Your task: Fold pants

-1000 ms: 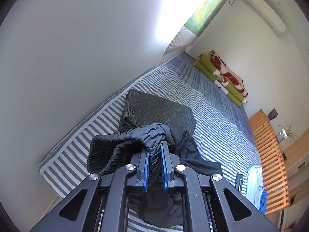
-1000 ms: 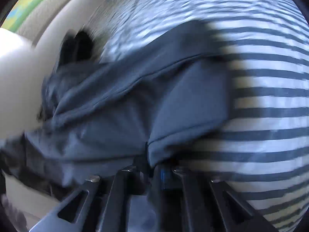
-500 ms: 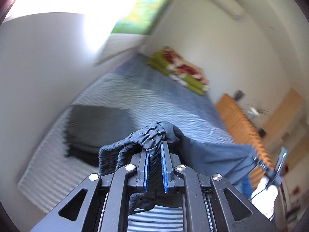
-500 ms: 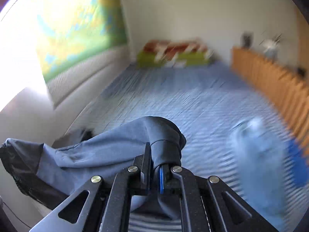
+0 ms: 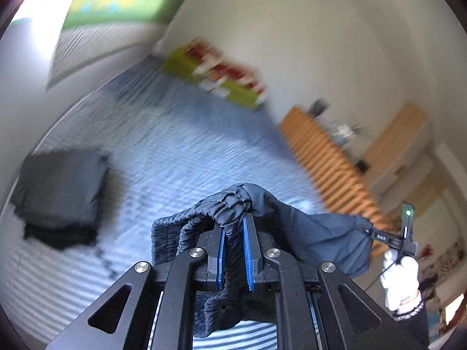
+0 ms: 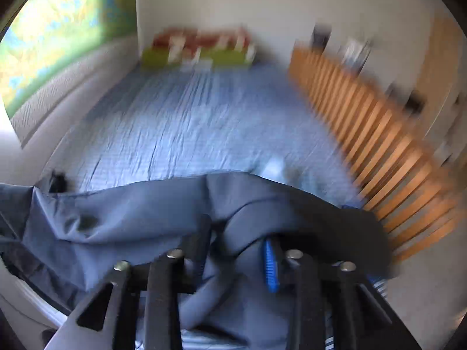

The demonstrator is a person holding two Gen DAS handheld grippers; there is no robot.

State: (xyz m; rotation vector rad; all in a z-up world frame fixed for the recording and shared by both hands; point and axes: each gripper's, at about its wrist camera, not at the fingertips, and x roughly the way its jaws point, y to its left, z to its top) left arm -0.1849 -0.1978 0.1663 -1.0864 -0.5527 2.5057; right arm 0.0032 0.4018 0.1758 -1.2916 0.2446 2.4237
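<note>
Now the left tool (image 5: 233,255) is clenching the pants (image 5: 292,227) by the gathered waistband above the striped bed (image 5: 175,145), while the right tool (image 6: 236,250), jaws just widening, is apparently releasing cloth still lying between them, ending the lift.

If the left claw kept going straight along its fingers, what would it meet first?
Beyond the pants bunched between its fingers, the left claw points at bare striped bedsheet, probably clear of the folded dark stack. Blur leaves depth uncertain.
</note>
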